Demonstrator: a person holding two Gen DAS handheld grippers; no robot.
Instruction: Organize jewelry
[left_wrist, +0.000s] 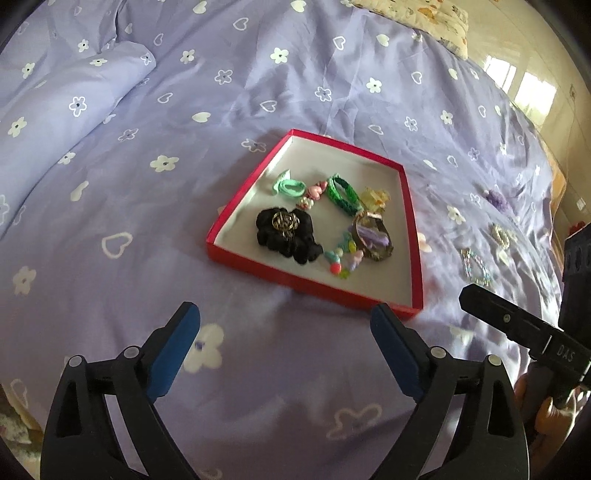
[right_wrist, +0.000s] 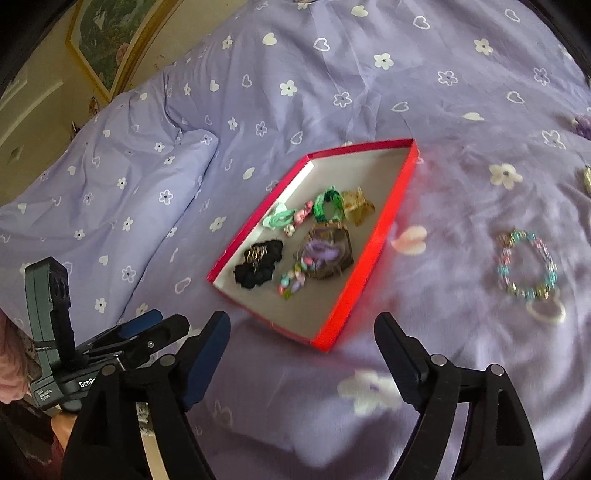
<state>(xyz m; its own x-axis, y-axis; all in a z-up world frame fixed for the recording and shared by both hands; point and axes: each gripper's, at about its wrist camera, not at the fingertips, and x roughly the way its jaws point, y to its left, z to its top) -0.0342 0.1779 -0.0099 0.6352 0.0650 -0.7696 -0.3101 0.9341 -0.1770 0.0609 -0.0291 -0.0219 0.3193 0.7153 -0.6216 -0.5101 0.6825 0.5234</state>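
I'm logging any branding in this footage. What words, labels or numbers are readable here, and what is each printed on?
"DAS": on the body of the right tongs, seen in the left wrist view.
"GenR...": cut off by the near tongs, on the body of the left tongs, seen in the right wrist view.
A small three-line white label on that same body: too small to read.
The red box bears no text.

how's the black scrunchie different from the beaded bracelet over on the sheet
The black scrunchie lies inside the red box; the beaded bracelet lies out on the purple bedsheet, on the box's far side from it. The scrunchie is a dark, bunched fabric clump with a metallic ornament on top; the bracelet is an open ring of pastel blue and pink beads. Neither gripper touches either one.
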